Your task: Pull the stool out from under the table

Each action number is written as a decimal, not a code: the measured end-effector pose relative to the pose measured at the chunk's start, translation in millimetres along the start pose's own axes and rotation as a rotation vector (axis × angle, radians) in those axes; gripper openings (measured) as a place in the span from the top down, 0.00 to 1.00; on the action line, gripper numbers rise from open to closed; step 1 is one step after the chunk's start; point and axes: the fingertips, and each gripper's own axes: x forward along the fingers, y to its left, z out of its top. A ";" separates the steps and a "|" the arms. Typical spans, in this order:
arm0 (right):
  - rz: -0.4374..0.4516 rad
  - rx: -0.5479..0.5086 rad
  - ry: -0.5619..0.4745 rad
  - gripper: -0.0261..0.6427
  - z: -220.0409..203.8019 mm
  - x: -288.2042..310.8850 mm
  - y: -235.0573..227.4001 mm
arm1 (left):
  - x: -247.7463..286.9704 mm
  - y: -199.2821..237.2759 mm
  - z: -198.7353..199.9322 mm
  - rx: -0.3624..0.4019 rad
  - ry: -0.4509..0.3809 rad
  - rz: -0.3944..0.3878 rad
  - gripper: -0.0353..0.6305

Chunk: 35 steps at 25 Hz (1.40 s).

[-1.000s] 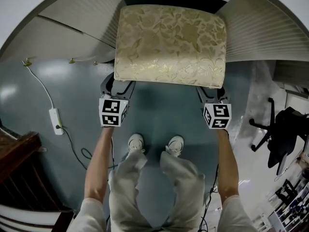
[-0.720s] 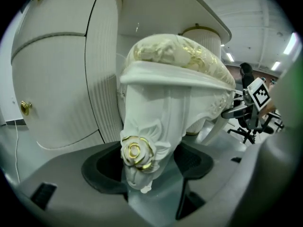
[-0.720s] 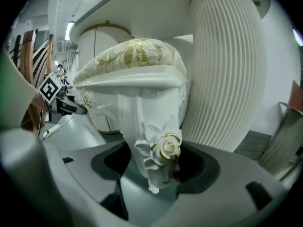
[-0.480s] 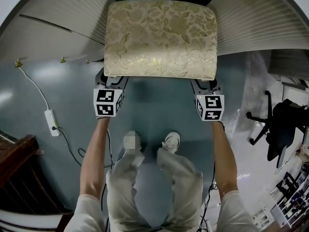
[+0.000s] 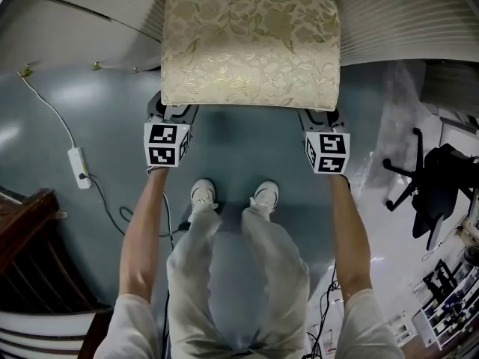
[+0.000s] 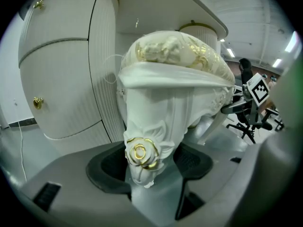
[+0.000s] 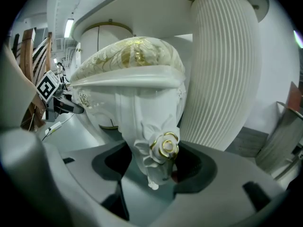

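Stool (image 5: 251,47) | left gripper (image 5: 174,114) clamped on left leg (image 6: 150,141) | right gripper (image 5: 320,118) just closed onto right leg (image 7: 156,148) | table column (image 7: 222,70) right beside; power strip (image 5: 77,176), office chair (image 5: 432,193) well apart

One stool (image 5: 251,47); two grippers: left gripper (image 5: 171,112), right gripper (image 5: 320,115); one power strip (image 5: 77,176); one office chair (image 5: 435,193).

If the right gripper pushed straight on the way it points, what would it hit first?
The stool leg: it stands between the jaws of the right gripper, which have just been closing on it. The ribbed table pedestal lies behind it, seemingly further off.
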 end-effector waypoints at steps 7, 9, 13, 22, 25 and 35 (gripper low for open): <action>-0.002 -0.009 0.017 0.56 -0.8 3.0 -2.1 | 4.0 0.2 -1.4 -0.004 0.007 0.007 0.51; -0.006 -0.008 0.017 0.56 -1.5 2.6 -0.7 | 4.8 1.5 -2.0 -0.006 0.002 0.008 0.51; -0.007 -0.004 0.027 0.56 -3.3 1.0 1.3 | 4.7 2.0 -2.7 -0.010 0.000 0.008 0.51; -0.003 0.015 0.088 0.56 -6.4 1.5 2.3 | 5.4 2.0 -4.2 -0.013 0.051 0.009 0.51; 0.002 0.020 0.098 0.56 -7.0 -0.8 5.3 | 2.2 2.5 -3.7 -0.012 0.055 0.010 0.51; -0.030 0.040 0.121 0.56 -9.4 -4.2 8.6 | 4.1 6.4 -1.2 0.003 0.072 -0.021 0.51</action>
